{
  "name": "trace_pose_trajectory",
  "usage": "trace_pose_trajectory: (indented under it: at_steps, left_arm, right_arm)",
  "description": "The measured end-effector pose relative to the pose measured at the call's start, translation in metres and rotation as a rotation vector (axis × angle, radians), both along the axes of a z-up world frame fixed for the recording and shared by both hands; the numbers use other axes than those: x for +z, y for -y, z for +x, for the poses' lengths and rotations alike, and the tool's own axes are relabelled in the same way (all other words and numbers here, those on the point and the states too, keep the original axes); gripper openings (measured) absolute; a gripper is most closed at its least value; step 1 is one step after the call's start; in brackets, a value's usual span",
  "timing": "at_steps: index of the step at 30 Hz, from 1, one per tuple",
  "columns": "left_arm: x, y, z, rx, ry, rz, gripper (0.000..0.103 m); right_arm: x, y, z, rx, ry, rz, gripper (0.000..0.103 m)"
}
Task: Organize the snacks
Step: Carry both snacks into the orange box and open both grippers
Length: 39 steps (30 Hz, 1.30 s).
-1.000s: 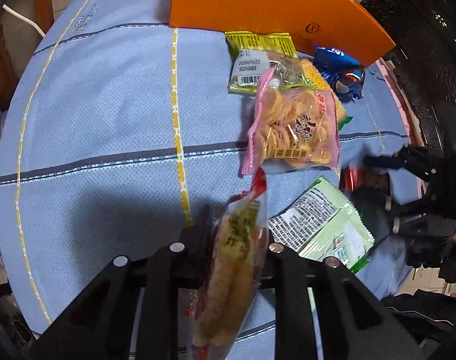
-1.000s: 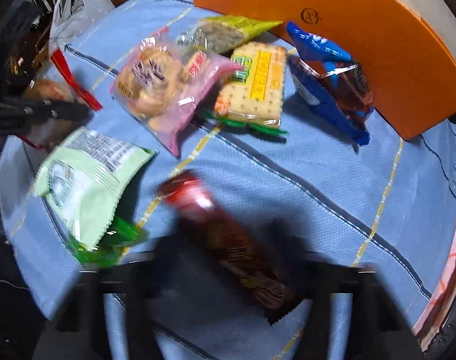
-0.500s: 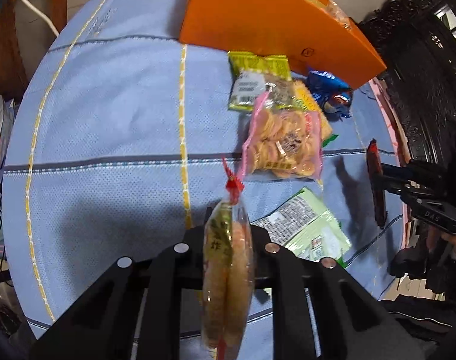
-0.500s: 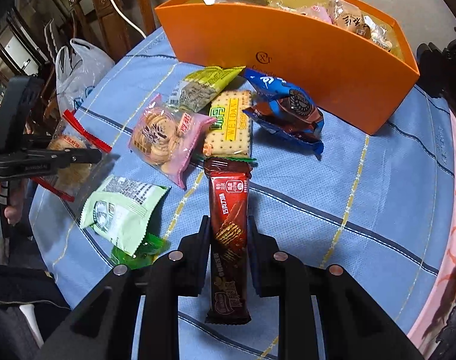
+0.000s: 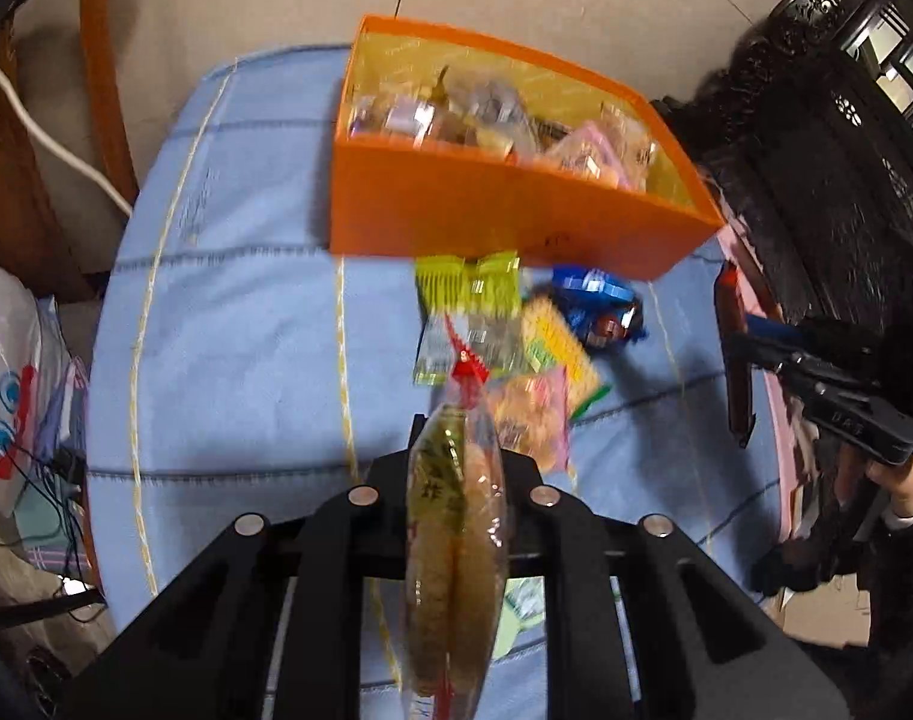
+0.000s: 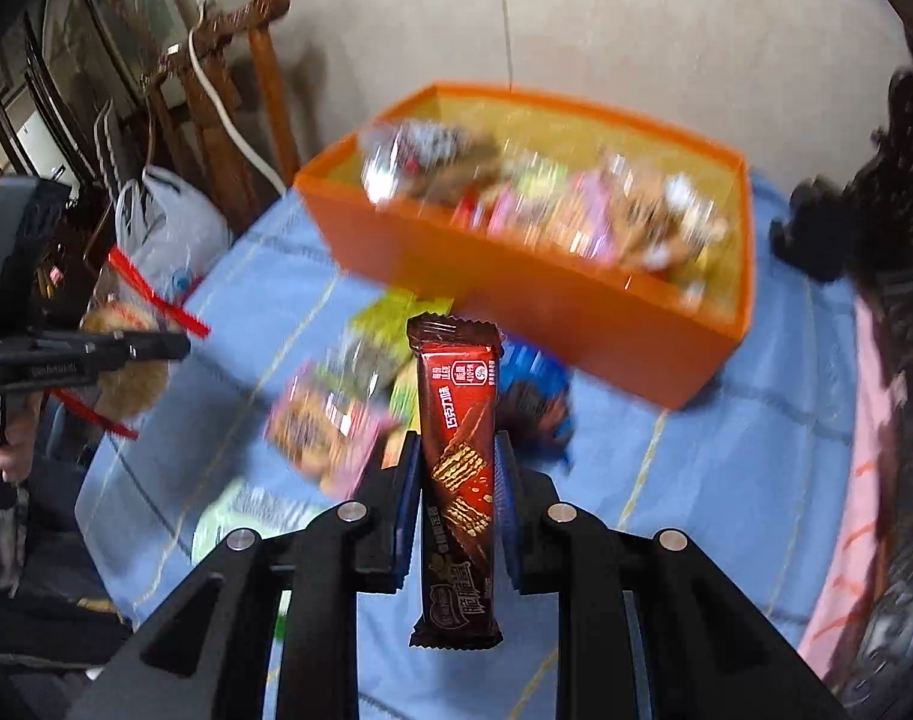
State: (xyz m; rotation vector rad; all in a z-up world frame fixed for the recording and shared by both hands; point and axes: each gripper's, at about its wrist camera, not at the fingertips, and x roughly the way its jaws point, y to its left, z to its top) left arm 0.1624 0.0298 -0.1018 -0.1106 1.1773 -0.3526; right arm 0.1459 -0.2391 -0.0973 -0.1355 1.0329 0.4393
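Note:
My left gripper (image 5: 456,480) is shut on a clear packet of golden fried snacks with a red seal (image 5: 453,540), held edge-on above the table. My right gripper (image 6: 456,468) is shut on a dark red chocolate wafer bar (image 6: 456,450), upright between its pads. The orange box (image 5: 504,222) (image 6: 516,294) stands at the far side of the table, open, with several snack packets inside. On the cloth in front of it lie a yellow-green packet (image 5: 468,288), a blue packet (image 5: 600,306) and a pink biscuit packet (image 6: 324,426). The right gripper with its bar (image 5: 733,354) shows at the right of the left wrist view.
A blue tablecloth (image 5: 234,330) with yellow and dark stripes covers the round table. A pale green packet (image 6: 246,522) lies near the front edge. Wooden chairs (image 6: 240,96) and a white plastic bag (image 6: 162,228) stand at the left, dark carved furniture (image 5: 828,150) at the right.
Both grippers have risen with their snacks; the table looks farther below and the inside of the orange box has come into view. The right gripper's bar now stands upright and steady.

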Motion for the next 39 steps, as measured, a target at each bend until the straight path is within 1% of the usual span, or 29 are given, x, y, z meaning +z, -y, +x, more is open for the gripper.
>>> trace_pose_trajectory:
  at_steps: [2, 4, 6, 9, 12, 14, 17, 20, 22, 23, 24, 25, 26, 27, 28, 29, 31, 32, 35, 39]
  left_arm:
    - [0.014, 0.009, 0.012, -0.005, 0.015, 0.016, 0.015]
    - [0.032, 0.023, 0.030, -0.032, 0.037, 0.013, 0.015]
    - [0.042, 0.033, 0.048, -0.036, 0.054, 0.035, 0.015]
    - [0.054, 0.047, 0.086, -0.024, 0.065, 0.034, 0.015]
    - [0.060, 0.057, 0.125, -0.002, 0.078, 0.036, 0.015]
    - [0.058, 0.065, 0.149, 0.009, 0.066, 0.029, 0.015]
    - [0.046, 0.075, 0.177, 0.015, 0.049, 0.036, 0.015]
    - [0.033, 0.083, 0.197, 0.019, 0.030, 0.053, 0.015]
    - [0.024, 0.087, 0.209, 0.022, 0.005, 0.036, 0.015]
    - [0.019, 0.088, 0.213, 0.028, -0.007, 0.023, 0.015]
    - [0.014, 0.090, 0.220, 0.051, -0.022, 0.015, 0.021]
    - [0.010, 0.091, 0.223, 0.070, -0.025, 0.019, 0.050]
    - [0.008, 0.090, 0.224, 0.085, -0.017, 0.012, 0.069]
    - [0.009, 0.090, 0.224, 0.117, -0.003, 0.047, 0.099]
    - [0.012, 0.088, 0.221, 0.165, 0.026, 0.104, 0.099]
    - [0.013, 0.085, 0.220, 0.173, 0.036, 0.116, 0.099]
    - [0.015, 0.078, 0.217, 0.155, 0.011, 0.087, 0.099]
    - [0.017, 0.074, 0.214, 0.162, 0.009, 0.084, 0.099]
    - [0.025, 0.061, 0.201, 0.187, 0.025, 0.075, 0.099]
    - [0.034, 0.050, 0.175, 0.194, 0.020, 0.061, 0.099]
  right_arm:
    - [0.016, 0.004, 0.015, -0.007, 0.037, 0.010, 0.023]
    - [0.031, 0.008, 0.034, -0.025, 0.074, 0.019, 0.023]
    - [0.042, 0.014, 0.054, -0.043, 0.098, 0.025, 0.023]
    - [0.049, 0.020, 0.083, -0.070, 0.114, 0.033, 0.023]
    - [0.047, 0.029, 0.113, -0.102, 0.105, 0.033, 0.023]
    - [0.040, 0.033, 0.135, -0.124, 0.096, 0.025, 0.023]
    - [0.030, 0.038, 0.161, -0.150, 0.082, 0.027, 0.023]
    - [0.024, 0.044, 0.184, -0.168, 0.066, 0.057, 0.023]
    - [0.019, 0.043, 0.196, -0.173, 0.056, 0.063, 0.023]
    - [0.017, 0.042, 0.202, -0.179, 0.054, 0.073, 0.025]
    - [0.016, 0.043, 0.206, -0.189, 0.055, 0.085, 0.026]
    - [0.014, 0.043, 0.210, -0.202, 0.047, 0.103, 0.037]
    - [0.012, 0.044, 0.213, -0.214, 0.030, 0.117, 0.055]
    - [0.012, 0.046, 0.213, -0.241, 0.032, 0.122, 0.059]
    - [0.016, 0.047, 0.209, -0.252, 0.058, 0.127, 0.061]
    - [0.018, 0.048, 0.205, -0.250, 0.068, 0.132, 0.062]
    - [0.022, 0.050, 0.193, -0.241, 0.071, 0.139, 0.062]
    - [0.024, 0.050, 0.184, -0.238, 0.076, 0.139, 0.063]
    - [0.027, 0.051, 0.167, -0.234, 0.077, 0.137, 0.064]
    - [0.030, 0.053, 0.135, -0.243, 0.063, 0.140, 0.065]
